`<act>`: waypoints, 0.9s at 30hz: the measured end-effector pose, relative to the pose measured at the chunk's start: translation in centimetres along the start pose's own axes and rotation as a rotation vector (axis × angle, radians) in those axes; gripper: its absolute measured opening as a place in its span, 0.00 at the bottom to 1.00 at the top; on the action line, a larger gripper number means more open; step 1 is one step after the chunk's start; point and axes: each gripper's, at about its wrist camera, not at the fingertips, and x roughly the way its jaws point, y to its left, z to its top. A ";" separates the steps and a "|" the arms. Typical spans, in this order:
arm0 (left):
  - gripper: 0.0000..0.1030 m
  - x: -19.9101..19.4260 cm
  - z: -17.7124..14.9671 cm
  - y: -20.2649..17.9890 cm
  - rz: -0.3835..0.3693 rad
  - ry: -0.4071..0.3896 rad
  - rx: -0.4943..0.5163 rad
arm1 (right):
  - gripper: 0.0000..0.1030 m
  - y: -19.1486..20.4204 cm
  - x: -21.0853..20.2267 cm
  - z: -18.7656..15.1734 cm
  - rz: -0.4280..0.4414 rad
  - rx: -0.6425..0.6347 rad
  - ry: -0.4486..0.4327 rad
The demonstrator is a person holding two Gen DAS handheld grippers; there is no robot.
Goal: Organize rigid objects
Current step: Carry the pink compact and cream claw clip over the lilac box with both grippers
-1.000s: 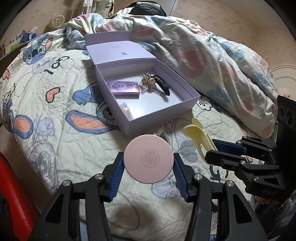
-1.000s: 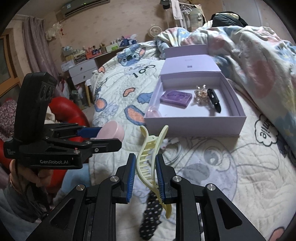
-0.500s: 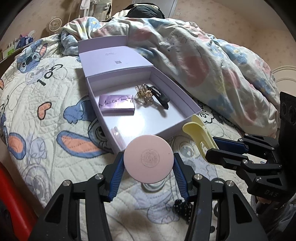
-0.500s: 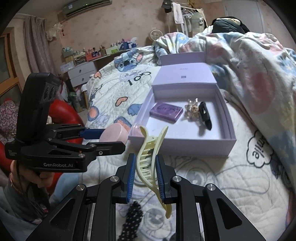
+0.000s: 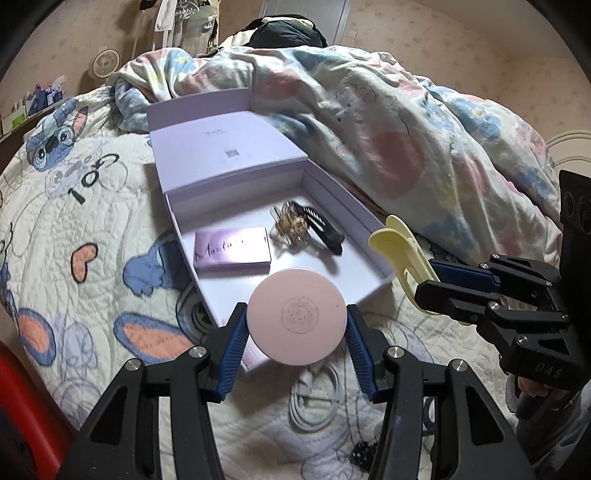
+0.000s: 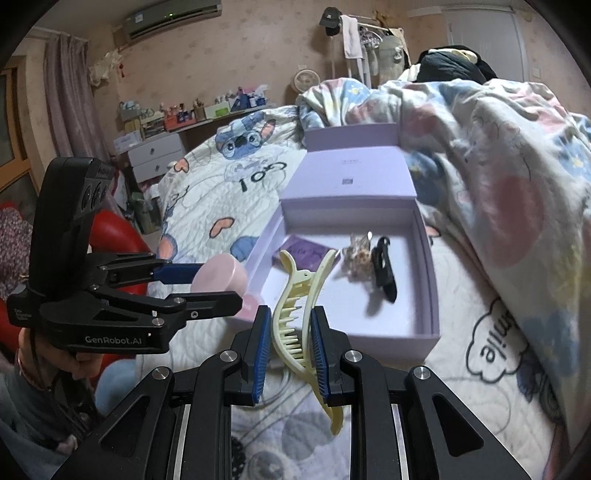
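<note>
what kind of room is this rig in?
Almost certainly a home bedroom: the work surface is a bed with a cartoon quilt and rumpled duvet, with a white dresser and clothes rack behind.

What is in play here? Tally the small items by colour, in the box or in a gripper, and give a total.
Pink: 1, round compact in the left gripper
Yellow: 1, claw clip in the right gripper
Purple: 1, flat case
Gold: 1, hair clip
Black: 1, hair clip
Total: 5

place: home bedroom | bed (image 6: 229, 192) with cartoon quilt, rumpled floral duvet (image 6: 498, 155) | wall air conditioner (image 6: 173, 16) | white drawer unit (image 6: 157, 155) | clothes rack (image 6: 364, 40)
</note>
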 end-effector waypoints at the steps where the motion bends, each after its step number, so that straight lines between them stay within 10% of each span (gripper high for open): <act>1: 0.49 0.1 0.4 0.2 0.002 -0.002 0.001 | 0.21 -0.2 0.1 0.3 -0.001 -0.002 -0.005; 27: 0.49 6.0 6.1 2.7 0.046 -0.003 -0.009 | 0.21 -5.3 5.0 6.3 0.017 -0.022 -0.079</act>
